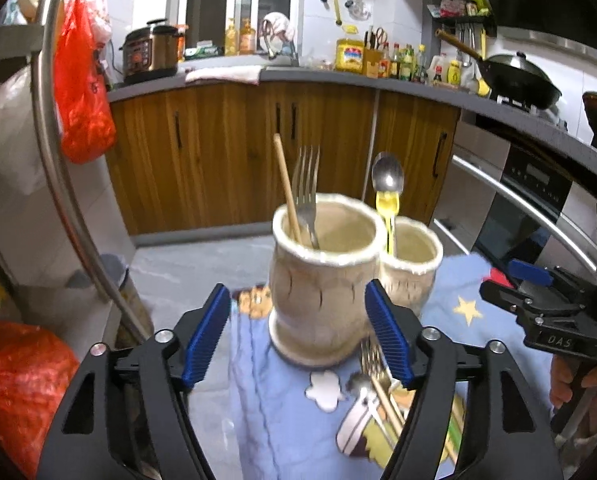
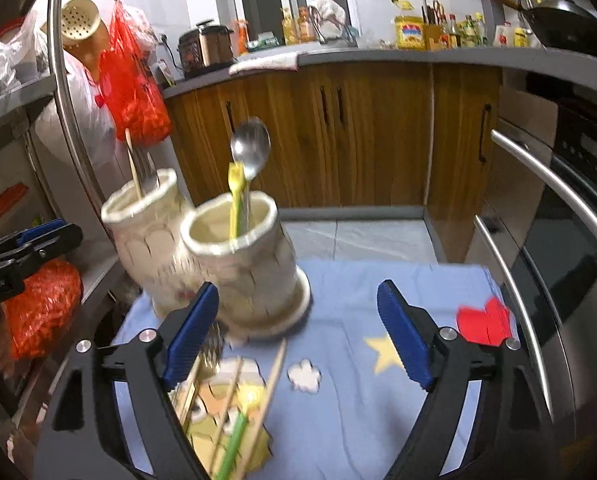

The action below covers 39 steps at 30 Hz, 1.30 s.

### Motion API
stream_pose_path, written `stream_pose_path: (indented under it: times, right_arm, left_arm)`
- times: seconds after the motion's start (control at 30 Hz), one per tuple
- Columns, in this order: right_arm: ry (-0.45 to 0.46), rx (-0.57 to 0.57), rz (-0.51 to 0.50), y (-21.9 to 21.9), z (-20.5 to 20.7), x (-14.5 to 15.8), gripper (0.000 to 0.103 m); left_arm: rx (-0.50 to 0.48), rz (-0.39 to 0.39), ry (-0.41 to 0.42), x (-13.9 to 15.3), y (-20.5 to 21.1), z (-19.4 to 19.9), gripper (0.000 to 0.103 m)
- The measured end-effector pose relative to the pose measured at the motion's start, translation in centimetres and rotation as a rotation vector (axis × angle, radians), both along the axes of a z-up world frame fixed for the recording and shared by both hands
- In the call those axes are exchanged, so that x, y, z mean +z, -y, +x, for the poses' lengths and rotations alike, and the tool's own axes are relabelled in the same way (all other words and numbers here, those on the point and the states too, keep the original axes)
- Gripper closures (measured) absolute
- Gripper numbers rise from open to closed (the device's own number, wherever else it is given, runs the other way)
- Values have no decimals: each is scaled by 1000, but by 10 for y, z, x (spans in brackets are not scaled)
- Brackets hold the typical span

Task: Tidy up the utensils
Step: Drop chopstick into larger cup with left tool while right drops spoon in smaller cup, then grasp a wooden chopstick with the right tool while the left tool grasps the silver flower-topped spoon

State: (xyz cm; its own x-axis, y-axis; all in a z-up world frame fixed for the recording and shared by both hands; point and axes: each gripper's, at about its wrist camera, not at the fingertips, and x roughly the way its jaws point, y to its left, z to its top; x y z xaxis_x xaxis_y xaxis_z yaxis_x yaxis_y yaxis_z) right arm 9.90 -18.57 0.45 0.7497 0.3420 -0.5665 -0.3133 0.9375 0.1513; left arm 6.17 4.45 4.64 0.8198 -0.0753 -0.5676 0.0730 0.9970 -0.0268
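Two cream ceramic holders stand on a blue cloth. The left holder [image 1: 322, 280] [image 2: 146, 236] has a fork [image 1: 306, 192] and a wooden chopstick [image 1: 286, 188] in it. The right holder [image 1: 410, 268] [image 2: 242, 264] has a metal spoon [image 1: 387, 176] [image 2: 250, 152] and a yellow plastic utensil [image 1: 388, 216] [image 2: 236, 200]. Loose forks and chopsticks [image 1: 378, 384] [image 2: 234, 400] lie on the cloth near the front. My left gripper [image 1: 298, 332] is open and empty, its fingers on either side of the left holder. My right gripper [image 2: 298, 336] is open and empty, above the cloth right of the holders; it also shows at the right of the left wrist view [image 1: 538, 304].
The blue cartoon cloth [image 2: 358, 304] covers the small table. A steel oven front [image 2: 558, 240] stands close at the right. A curved metal rack pole [image 1: 58, 160] and red plastic bags [image 1: 84, 80] are at the left. Wooden cabinets [image 1: 238, 152] and a cluttered counter lie beyond.
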Motion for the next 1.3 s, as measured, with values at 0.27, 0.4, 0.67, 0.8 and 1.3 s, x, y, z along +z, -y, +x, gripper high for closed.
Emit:
stream_pose_path:
  times: [0.27,0.4,0.67,0.8,1.3]
  right_arm:
    - [-76,15,-51,1,-24,-28,18]
    - [-113,28,-75,-6,-28,-42,18]
    - [-180,41,-124,-18,-28,-63,33]
    - [-237,57,-138,-24,-28,-74,49]
    - [-346,102,-190,-40,-36,-84,82]
  left_arm:
    - [-6,-9,-113,-41,5,-17,26]
    - [-15,-29,-169,-64,11,-19,26]
    - [-48,-16,-231,-95,25,-21,26]
    - [-49,-14,-244,-104,27,-19,26]
    - [-105,16,-258,-113,39,-19,26]
